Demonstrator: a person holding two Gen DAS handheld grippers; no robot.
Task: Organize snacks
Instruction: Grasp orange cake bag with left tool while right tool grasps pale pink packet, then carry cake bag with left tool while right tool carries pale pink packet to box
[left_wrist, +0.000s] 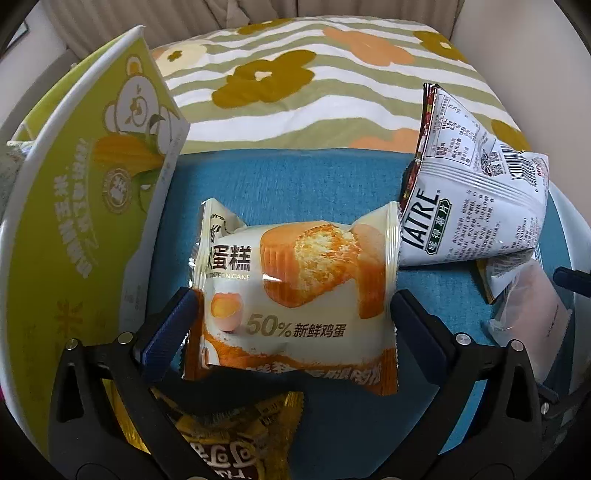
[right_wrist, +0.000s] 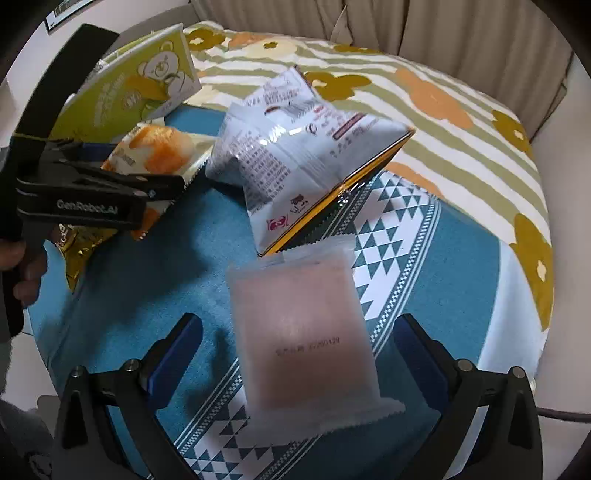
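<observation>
Cake packet (left_wrist: 295, 295) lies crosswise between left claw (left_wrist: 291, 314) fingers

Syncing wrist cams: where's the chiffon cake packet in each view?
Left wrist: chiffon cake packet centre frame, between the left gripper fingers.
Right wrist: upper left, behind the left gripper.
Shared landmark: green bear box.

Glossy plastic film w/ glare on cake packet (left_wrist: 295, 291) & white chip bag (right_wrist: 306, 147), frosted matt translucent film on pink pouch (right_wrist: 303, 336), shiny gold foil wrapper (left_wrist: 236, 439), smooth printed card on green box (left_wrist: 96, 184), soft matt woven cloth for teal mat (right_wrist: 147, 295) & flowered bedcover (left_wrist: 303, 92).
</observation>
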